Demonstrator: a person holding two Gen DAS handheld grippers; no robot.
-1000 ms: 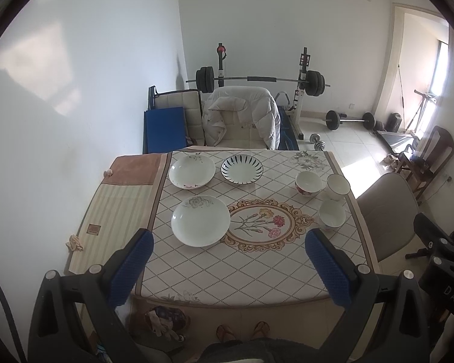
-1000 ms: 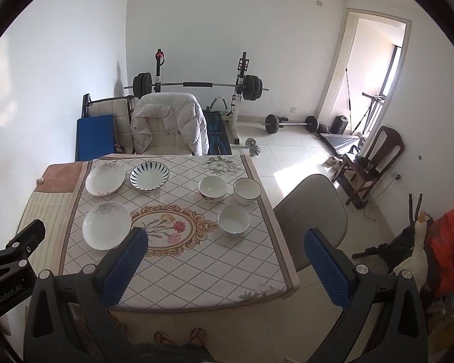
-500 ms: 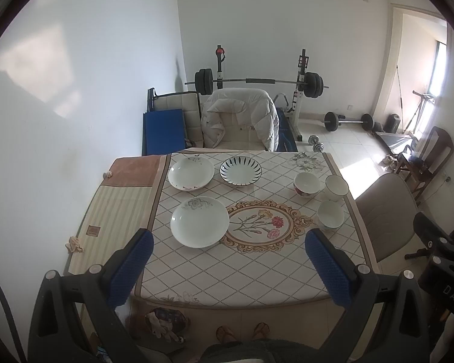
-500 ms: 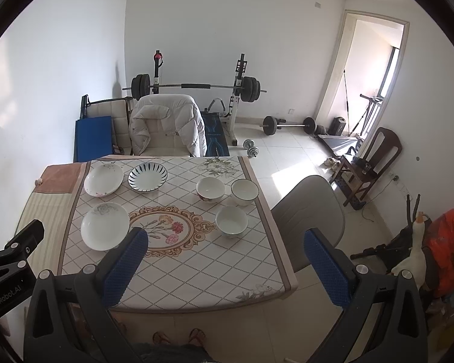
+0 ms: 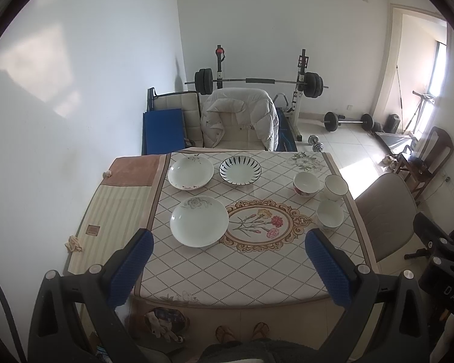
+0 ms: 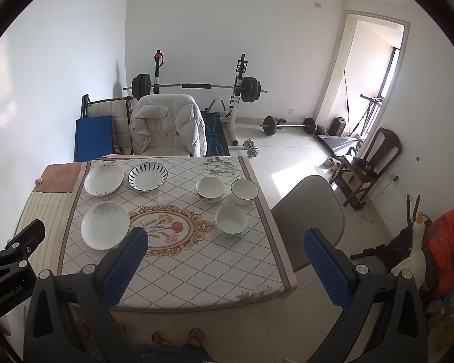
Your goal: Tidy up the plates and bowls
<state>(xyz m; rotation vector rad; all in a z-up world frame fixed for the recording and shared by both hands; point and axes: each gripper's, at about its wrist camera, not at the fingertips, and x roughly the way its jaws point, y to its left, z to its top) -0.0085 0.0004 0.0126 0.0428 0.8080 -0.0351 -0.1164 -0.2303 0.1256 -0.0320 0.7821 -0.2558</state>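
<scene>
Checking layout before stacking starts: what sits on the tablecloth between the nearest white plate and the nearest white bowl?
Only the printed floral medallion of the tablecloth lies between the nearest white plate and the nearest white bowl; no dish stands there, in either wrist view.

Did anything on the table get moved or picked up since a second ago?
No. Both views only shift slightly. The left gripper and right gripper stay open and empty above the near table edge. The three plates and three bowls sit where they were.
</scene>
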